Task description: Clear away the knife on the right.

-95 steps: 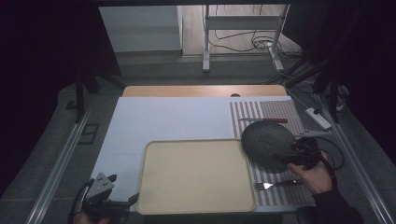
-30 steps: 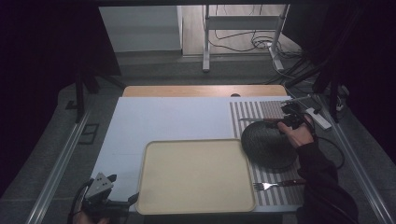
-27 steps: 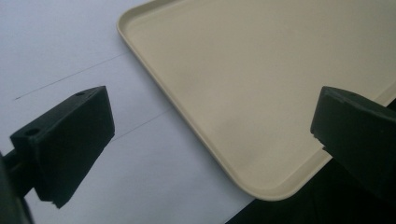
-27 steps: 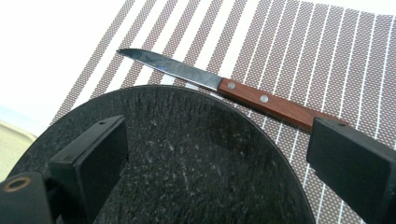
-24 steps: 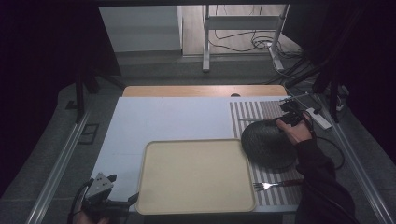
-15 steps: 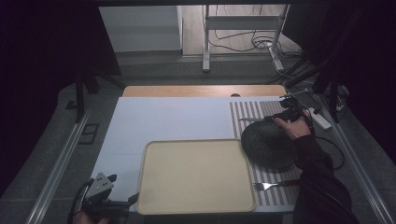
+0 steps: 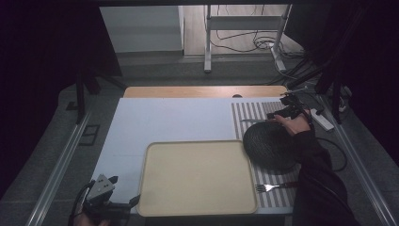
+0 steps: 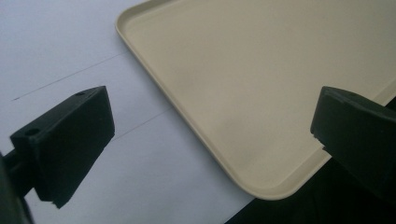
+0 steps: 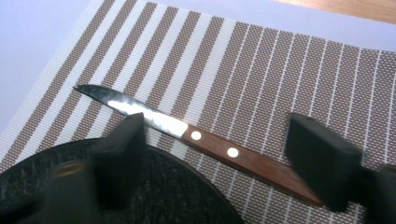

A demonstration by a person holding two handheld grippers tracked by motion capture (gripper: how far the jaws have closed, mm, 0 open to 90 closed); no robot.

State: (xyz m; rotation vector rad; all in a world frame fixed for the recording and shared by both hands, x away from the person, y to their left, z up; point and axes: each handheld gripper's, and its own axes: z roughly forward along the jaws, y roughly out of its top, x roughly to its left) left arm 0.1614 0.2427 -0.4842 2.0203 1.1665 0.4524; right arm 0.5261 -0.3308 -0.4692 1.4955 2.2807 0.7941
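Open claw (image 9: 215, 158) over knife (image 9: 201, 140)

The high view looks down the table; each gripper view sits close above the tray (image 8: 261, 93) or knife (image 9: 196, 135).

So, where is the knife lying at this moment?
The knife lies flat on the striped placemat, just beyond the dark plate at the table's right side, with the open right hand-held gripper straddling its wooden handle.
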